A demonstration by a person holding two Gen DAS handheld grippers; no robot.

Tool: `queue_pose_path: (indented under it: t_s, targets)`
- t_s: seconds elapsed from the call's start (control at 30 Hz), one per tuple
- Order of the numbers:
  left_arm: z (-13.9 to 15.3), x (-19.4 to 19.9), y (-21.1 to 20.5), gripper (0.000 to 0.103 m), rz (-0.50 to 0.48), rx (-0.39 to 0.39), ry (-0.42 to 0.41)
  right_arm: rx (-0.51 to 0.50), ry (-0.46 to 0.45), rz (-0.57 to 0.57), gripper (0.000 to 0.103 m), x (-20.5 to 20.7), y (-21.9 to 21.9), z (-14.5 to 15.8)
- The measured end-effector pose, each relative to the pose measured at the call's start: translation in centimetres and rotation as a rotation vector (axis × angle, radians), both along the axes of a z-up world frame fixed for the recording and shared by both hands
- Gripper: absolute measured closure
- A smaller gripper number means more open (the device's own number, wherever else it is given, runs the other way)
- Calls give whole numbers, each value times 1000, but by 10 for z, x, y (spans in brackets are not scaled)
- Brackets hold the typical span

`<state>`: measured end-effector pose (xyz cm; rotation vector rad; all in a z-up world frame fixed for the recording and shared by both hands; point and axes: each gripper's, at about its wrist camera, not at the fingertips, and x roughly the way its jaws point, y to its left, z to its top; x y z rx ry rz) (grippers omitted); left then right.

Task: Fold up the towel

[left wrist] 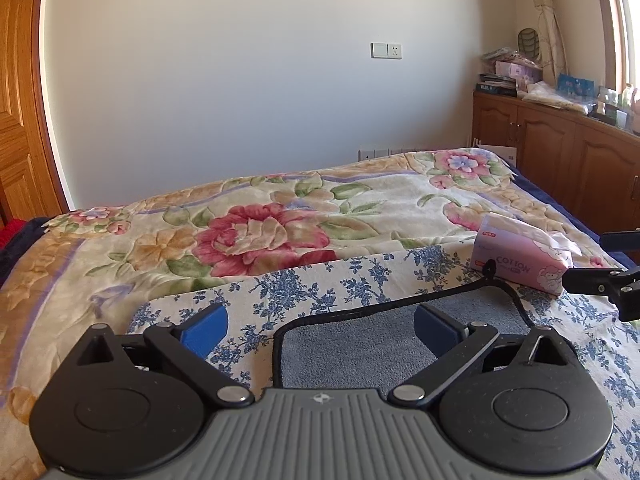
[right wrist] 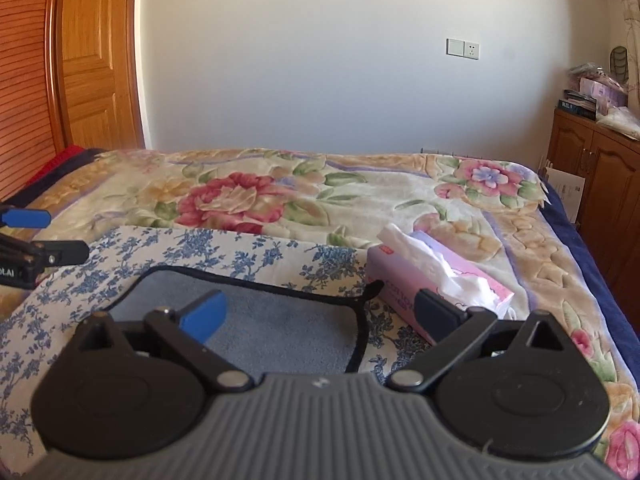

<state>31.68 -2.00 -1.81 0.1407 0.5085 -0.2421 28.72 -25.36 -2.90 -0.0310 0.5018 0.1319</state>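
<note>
Both tongs released, nothing gripped: left tongs (left wrist: 320,328) & right tongs (right wrist: 322,314) hang over grey towel (left wrist: 360,348), lying flat on blue-flower cloth (left wrist: 304,284), bottom centre of frame. Pink tissue pack (right wrist: 432,280) just right of it on bed (left wrist: 120,248).

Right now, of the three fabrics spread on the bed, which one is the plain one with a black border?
The grey-blue terry towel, on top of the blue-flowered white cloth. It alone is unpatterned and black-edged; the rose-print blanket lies underneath both.

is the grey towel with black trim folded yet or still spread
Spread: the grey black-trimmed towel lies flat in one layer on the blue floral cloth, no fold visible.
</note>
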Motion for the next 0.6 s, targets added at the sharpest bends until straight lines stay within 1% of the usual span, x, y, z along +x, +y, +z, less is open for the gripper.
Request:
queue_pose_path:
  t_s: [0.1,0.17,0.3,0.6]
  targets:
    - [5,-8,1,1,5,10,-5,5,-1,-5,3,-5,-1,4]
    - [9,-14,3,0,9,14,-6,2,-3,-4,0,-10,-1,7]
    - [16,-30,5,0,2,17,-7,-10,-17,1,0,-23,1,17]
    - [34,-67,5,0,-13,23,-29,5,-38,1,0,-51,-1,33]
